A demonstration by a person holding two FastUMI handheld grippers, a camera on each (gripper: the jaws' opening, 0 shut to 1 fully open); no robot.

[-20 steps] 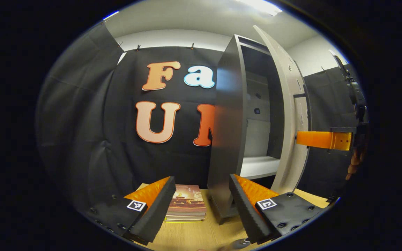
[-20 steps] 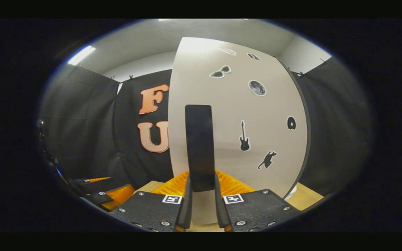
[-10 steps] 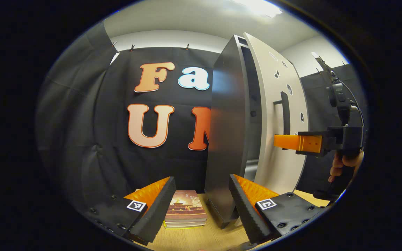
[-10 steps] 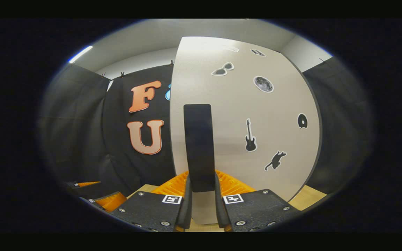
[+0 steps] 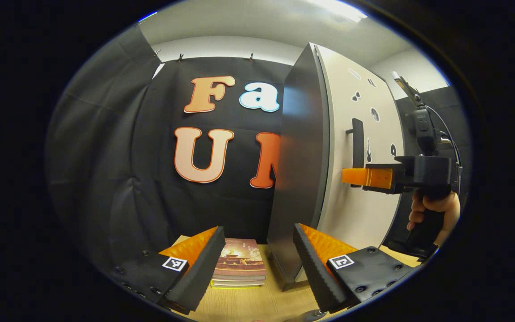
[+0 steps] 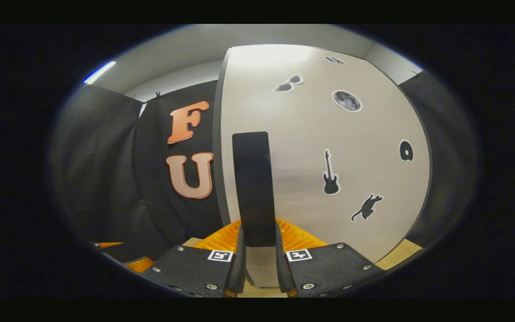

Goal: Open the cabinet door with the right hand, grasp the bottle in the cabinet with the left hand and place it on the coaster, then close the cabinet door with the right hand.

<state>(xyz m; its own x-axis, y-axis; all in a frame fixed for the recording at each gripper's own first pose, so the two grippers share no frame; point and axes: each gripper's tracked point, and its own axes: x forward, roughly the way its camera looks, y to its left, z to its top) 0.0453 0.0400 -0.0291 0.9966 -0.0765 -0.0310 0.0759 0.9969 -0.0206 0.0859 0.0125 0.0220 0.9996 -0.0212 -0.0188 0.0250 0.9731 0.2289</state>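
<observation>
The tall dark grey cabinet (image 5: 300, 179) stands on the wooden table, and its pale door (image 5: 360, 210) lies against the cabinet front with no gap showing. My right gripper (image 6: 257, 232) is shut on the door's black vertical handle (image 6: 253, 179), one finger on each side. In the left gripper view the same right gripper (image 5: 351, 176) reaches the handle (image 5: 358, 143) from the right, held by a hand (image 5: 432, 210). My left gripper (image 5: 258, 229) hangs open and empty in front of the cabinet's left side. The cabinet's inside is hidden.
A stack of books (image 5: 239, 264) lies on the table (image 5: 257, 299) left of the cabinet, between my left fingers. Black stickers dot the door front (image 6: 329, 174). A small grey object (image 5: 315, 314) peeks in at the bottom edge; I cannot tell what it is.
The door has swung from wide open to flat against the cabinet, hiding the shelves. My right gripper travelled with the handle. The left gripper stayed open, almost in place.
</observation>
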